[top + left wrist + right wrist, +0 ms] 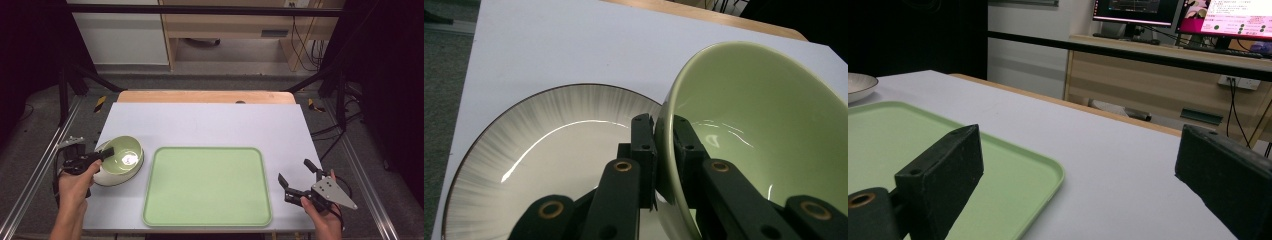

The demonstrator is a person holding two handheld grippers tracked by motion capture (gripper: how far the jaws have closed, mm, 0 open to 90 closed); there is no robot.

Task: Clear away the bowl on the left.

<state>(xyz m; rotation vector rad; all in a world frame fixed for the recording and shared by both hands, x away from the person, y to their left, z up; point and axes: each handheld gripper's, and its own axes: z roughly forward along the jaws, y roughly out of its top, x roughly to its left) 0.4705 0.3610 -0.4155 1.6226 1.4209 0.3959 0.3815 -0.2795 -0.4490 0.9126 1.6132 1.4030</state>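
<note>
A pale green bowl (125, 155) rests tilted over a white plate (106, 179) with a dark rim at the table's left. My left gripper (107, 151) is shut on the bowl's near rim. In the left gripper view its jaws (662, 126) pinch the bowl (764, 115) wall, one inside and one outside, with the streaked plate (539, 150) below. A light green tray (207, 186) lies in the middle, with nothing on it. My right gripper (293, 170) stands open just right of the tray; in the right gripper view it (1083, 185) holds nothing beside the tray (898, 135).
A white sheet (210, 122) covers the table, with a wooden edge (205, 96) at the back. Metal rails run along both sides. Monitors (1198, 15) and a wooden desk stand beyond the table. The plate's edge (858, 85) shows far left in the right gripper view.
</note>
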